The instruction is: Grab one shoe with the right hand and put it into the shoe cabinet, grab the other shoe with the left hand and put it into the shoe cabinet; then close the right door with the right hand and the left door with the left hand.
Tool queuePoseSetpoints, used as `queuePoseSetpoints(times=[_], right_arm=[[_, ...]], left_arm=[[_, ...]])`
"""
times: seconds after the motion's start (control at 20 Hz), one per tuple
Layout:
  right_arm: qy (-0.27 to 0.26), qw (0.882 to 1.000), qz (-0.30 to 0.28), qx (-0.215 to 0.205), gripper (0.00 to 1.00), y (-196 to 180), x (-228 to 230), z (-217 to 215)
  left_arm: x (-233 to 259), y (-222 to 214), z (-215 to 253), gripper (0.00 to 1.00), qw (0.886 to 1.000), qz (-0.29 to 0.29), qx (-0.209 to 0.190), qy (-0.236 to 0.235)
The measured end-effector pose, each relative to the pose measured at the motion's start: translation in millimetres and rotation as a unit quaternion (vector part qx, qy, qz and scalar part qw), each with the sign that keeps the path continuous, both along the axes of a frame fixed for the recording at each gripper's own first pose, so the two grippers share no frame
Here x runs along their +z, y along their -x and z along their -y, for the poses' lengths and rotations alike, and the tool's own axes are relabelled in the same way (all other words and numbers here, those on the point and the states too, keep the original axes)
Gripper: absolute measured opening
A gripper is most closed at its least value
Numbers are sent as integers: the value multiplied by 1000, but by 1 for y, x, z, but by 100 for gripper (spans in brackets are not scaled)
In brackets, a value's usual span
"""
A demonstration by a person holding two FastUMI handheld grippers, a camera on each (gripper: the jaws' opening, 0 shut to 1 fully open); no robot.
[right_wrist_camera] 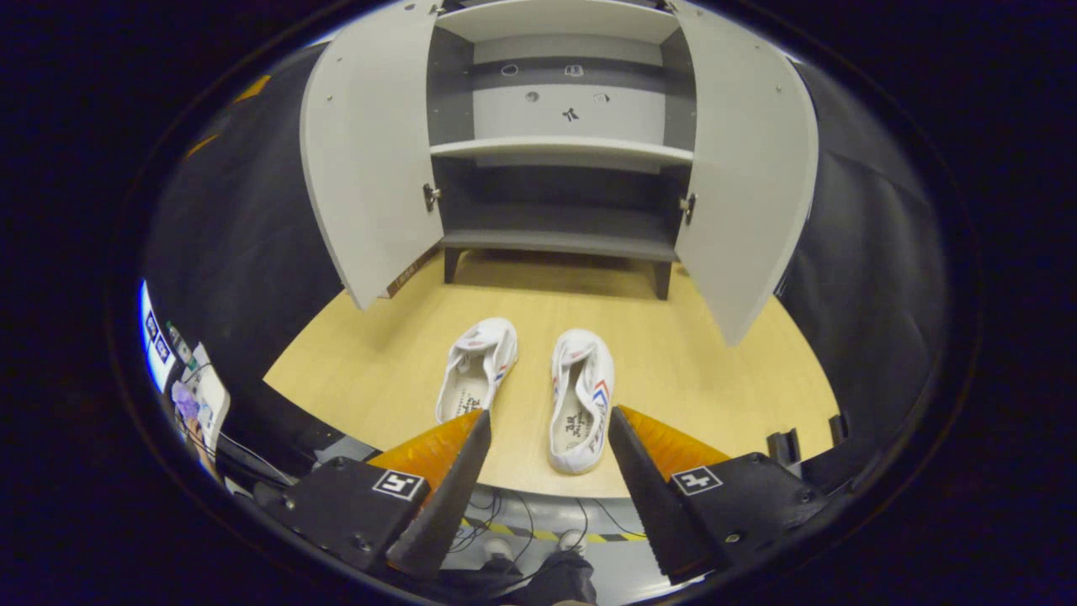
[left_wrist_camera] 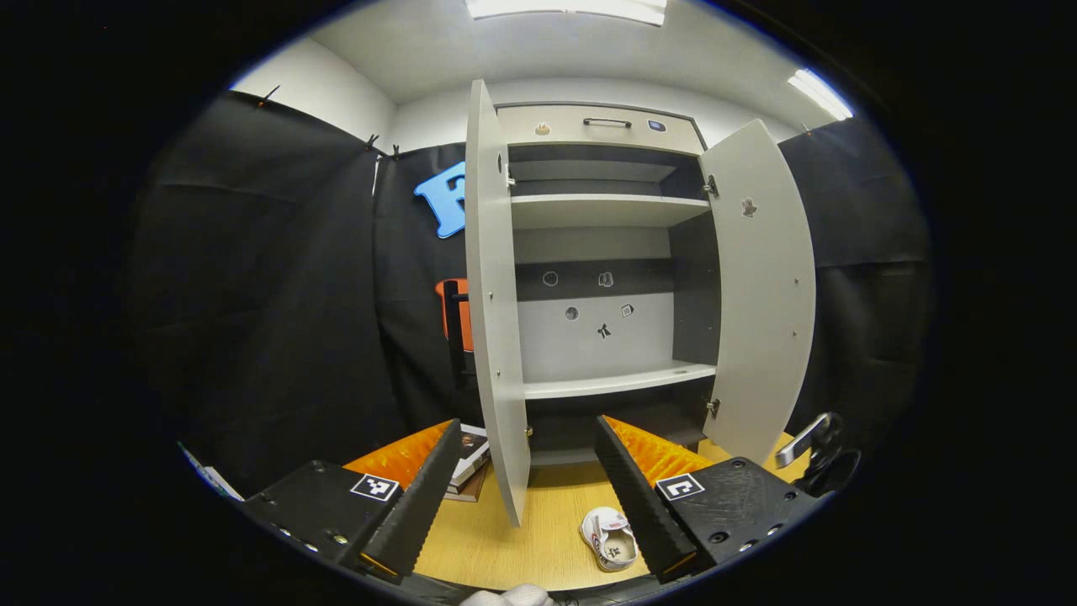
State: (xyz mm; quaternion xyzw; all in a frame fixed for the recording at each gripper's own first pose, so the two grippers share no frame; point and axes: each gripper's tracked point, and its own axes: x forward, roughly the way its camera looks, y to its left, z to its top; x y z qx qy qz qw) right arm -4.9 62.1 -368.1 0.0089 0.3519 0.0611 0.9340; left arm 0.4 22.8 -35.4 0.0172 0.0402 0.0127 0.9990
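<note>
From the right gripper view I see my right gripper (right_wrist_camera: 547, 497) held above the near edge of the wooden table (right_wrist_camera: 724, 396), its fingers spread wide with nothing between them. Two white canvas shoes lie side by side on the table, toes pointing away toward the shoe cabinet (right_wrist_camera: 559, 151). The left shoe (right_wrist_camera: 475, 370) angles slightly, and the right shoe (right_wrist_camera: 580, 400) lies just past my fingers, its heel near the table's front edge; neither finger touches it. Both cabinet doors stand swung out: the left door (right_wrist_camera: 366, 160) and the right door (right_wrist_camera: 745, 168). The bottom compartment and the shelf above it hold no shoes.

From the left gripper view, my left gripper (left_wrist_camera: 526, 505) is also spread wide and holds nothing. It sits higher, facing the cabinet's middle shelves, with the left door's edge straight ahead. One white shoe (left_wrist_camera: 610, 540) shows on the table just beside the right finger; I cannot tell whether they touch. A stack of books (left_wrist_camera: 469, 459) lies on the table left of the cabinet.
</note>
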Motion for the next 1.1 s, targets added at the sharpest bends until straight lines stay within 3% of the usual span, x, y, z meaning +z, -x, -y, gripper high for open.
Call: queuePoseSetpoints(times=[0.05,0.1,0.35,0.5,0.55,0.6,0.65,0.7,0.75,0.8,0.85,0.9,0.95,1.1], right_arm=[[-7,1000,-4,-1,84,-9,-12,-3],[-20,1000,-12,-3,88,-17,-24,-8],[-9,999,-36,-20,67,-70,-82,-9],[-16,998,-51,-23,67,-98,-109,-11],[-21,998,-53,-24,58,-104,-112,-14],[-30,998,-48,-27,65,-113,-116,-18],[-35,998,-44,-30,61,-122,-118,-19],[-36,998,-37,-35,52,-131,-118,-17],[-38,998,-35,-44,57,-139,-121,-17],[-40,997,-33,-55,50,-145,-124,-15],[-41,996,-33,-66,36,-150,-128,-8],[-59,995,-40,-65,19,-155,-136,-14],[-62,995,-40,-67,11,-154,-128,-9],[-84,993,-55,-57,5,-153,-121,-6]], left_arm=[[2,0,0,95,1000,5,1,-4],[1,-1,2,95,1000,5,-1,-5],[3,-5,9,96,1000,10,5,-17],[3,-14,10,100,1000,14,9,-19],[1,-17,10,100,1000,11,11,-21],[-2,-20,9,96,1000,6,12,-22],[-4,-23,9,96,1000,4,15,-20],[-6,-27,9,96,1000,-1,17,-17],[-8,-29,9,100,1000,-5,18,-12],[-11,-32,11,96,1000,-10,15,-10],[-13,-35,12,100,1000,-13,15,-8],[-13,-37,13,96,1000,-15,15,-8],[-14,-40,13,96,1000,-19,16,-10],[-13,-44,15,96,1000,-18,15,-6]])
